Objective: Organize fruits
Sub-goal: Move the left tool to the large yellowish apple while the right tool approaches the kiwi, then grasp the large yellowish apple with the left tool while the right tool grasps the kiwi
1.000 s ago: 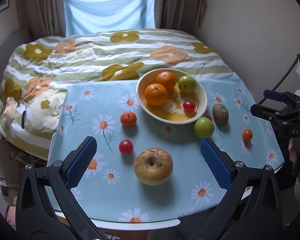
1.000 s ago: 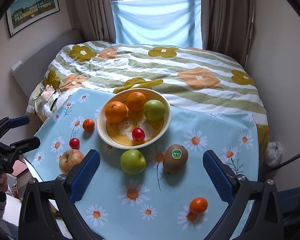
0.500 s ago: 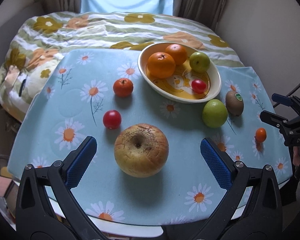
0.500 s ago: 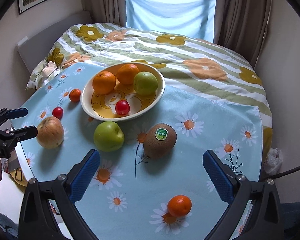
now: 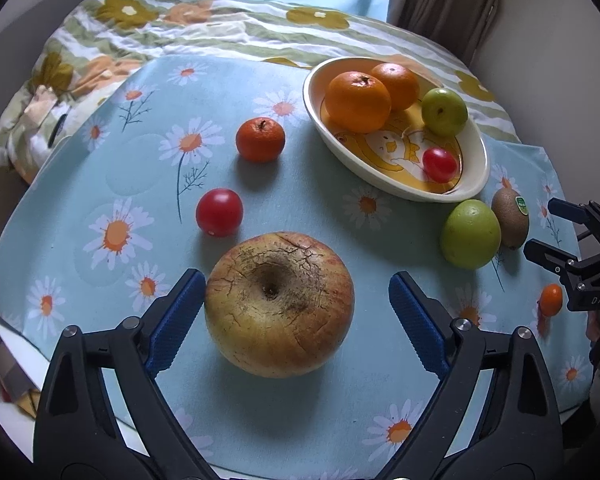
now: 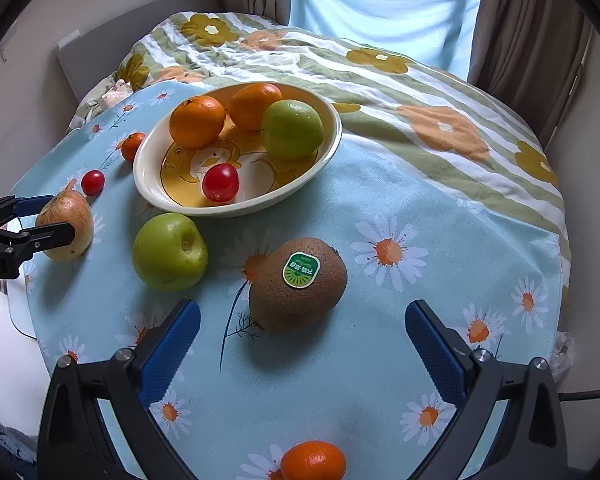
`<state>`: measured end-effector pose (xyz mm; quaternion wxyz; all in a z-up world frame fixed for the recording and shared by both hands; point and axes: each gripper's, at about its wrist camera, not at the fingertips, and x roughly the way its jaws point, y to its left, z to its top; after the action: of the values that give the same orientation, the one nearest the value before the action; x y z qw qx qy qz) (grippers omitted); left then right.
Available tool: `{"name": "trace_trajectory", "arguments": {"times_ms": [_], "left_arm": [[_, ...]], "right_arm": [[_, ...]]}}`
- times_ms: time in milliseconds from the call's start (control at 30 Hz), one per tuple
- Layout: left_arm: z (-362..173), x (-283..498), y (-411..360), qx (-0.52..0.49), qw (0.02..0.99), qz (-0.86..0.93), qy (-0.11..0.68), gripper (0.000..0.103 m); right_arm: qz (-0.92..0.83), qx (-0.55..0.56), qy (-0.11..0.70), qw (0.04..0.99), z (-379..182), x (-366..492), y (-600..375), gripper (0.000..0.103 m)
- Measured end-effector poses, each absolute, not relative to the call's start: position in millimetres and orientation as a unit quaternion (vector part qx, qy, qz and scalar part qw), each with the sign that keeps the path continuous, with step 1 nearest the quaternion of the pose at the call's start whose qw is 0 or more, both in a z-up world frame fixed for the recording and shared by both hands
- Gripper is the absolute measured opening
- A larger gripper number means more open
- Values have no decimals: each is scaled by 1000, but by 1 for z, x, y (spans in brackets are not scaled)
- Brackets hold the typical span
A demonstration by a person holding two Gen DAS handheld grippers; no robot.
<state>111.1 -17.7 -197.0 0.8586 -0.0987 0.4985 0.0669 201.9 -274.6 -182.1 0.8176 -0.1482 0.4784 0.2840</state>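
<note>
A white and yellow bowl (image 5: 476,148) (image 6: 148,184) holds two oranges, a green apple and a cherry tomato. My left gripper (image 5: 296,300) is open, its pads on either side of a big russet apple (image 5: 280,304) (image 6: 66,224) on the tablecloth. My right gripper (image 6: 302,336) is open just before a brown kiwi (image 6: 298,284) (image 5: 510,218). A green apple (image 6: 170,256) (image 5: 470,234) lies left of the kiwi. A tangerine (image 5: 260,139), a cherry tomato (image 5: 219,212) and a small tangerine (image 6: 313,461) lie loose.
The table with the daisy tablecloth (image 5: 100,184) stands against a bed with a flowered quilt (image 6: 420,92). The table's front edge (image 5: 16,364) is close to the left gripper. A wall and curtains are to the right.
Both grippers have moved forward and down. The left one now has the russet apple between its open fingers; the right one has closed in on the kiwi.
</note>
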Motion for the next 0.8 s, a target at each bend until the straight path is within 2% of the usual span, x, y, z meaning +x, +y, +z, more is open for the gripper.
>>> {"name": "trace_trajectory", "arguments": {"times_ms": [267, 800], "left_arm": [[-209, 114, -10, -111, 848, 84, 512, 80], [-208, 106, -10, -117, 846, 89, 512, 80]], "right_arm": [[300, -156, 484, 807, -193, 215, -267, 101], [316, -172, 491, 793, -205, 224, -254, 81]]}}
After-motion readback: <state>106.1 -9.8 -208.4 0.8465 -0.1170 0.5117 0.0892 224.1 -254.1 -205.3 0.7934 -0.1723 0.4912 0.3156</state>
